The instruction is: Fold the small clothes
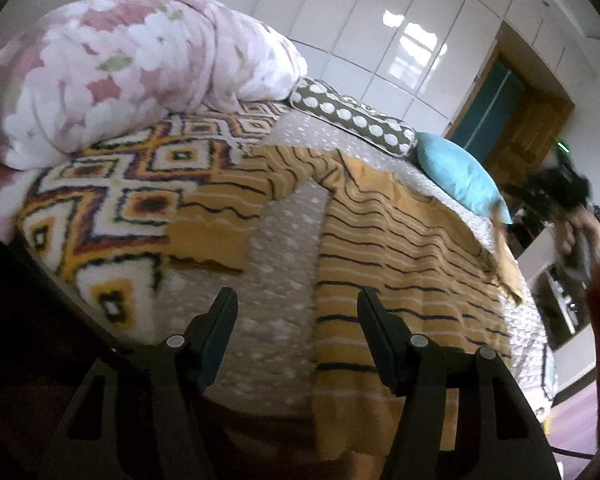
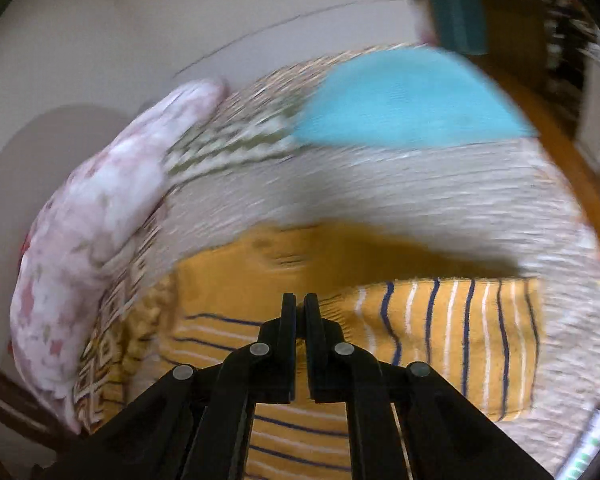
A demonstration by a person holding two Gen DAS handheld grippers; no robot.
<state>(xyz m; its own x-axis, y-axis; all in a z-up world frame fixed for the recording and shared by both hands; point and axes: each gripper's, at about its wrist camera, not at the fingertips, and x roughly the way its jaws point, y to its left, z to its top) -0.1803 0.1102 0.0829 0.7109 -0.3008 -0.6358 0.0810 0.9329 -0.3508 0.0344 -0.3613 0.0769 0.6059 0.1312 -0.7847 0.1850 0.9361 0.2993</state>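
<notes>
A mustard-yellow garment (image 1: pixel 384 240) with dark and white stripes lies spread on the bed, one sleeve (image 1: pixel 216 220) reaching left onto a patterned blanket. My left gripper (image 1: pixel 296 296) stands open low over the garment's near edge, with nothing between its fingers. In the right wrist view the garment (image 2: pixel 440 340) lies below my right gripper (image 2: pixel 300 300), whose fingers are shut together with no cloth visibly caught. That view is smeared by motion. In the left wrist view the right gripper (image 1: pixel 552 188) is a dark blur at the bed's far right, held by a hand (image 1: pixel 576 232).
A pink flowered duvet (image 1: pixel 120 72) is heaped at the back left on a diamond-patterned blanket (image 1: pixel 112 200). A dotted brown cushion (image 1: pixel 352 120) and a blue pillow (image 1: pixel 460 172) lie at the bed's far side. The grey dotted bedspread (image 1: pixel 284 240) covers the bed. White wardrobe doors (image 1: pixel 380 20) stand behind.
</notes>
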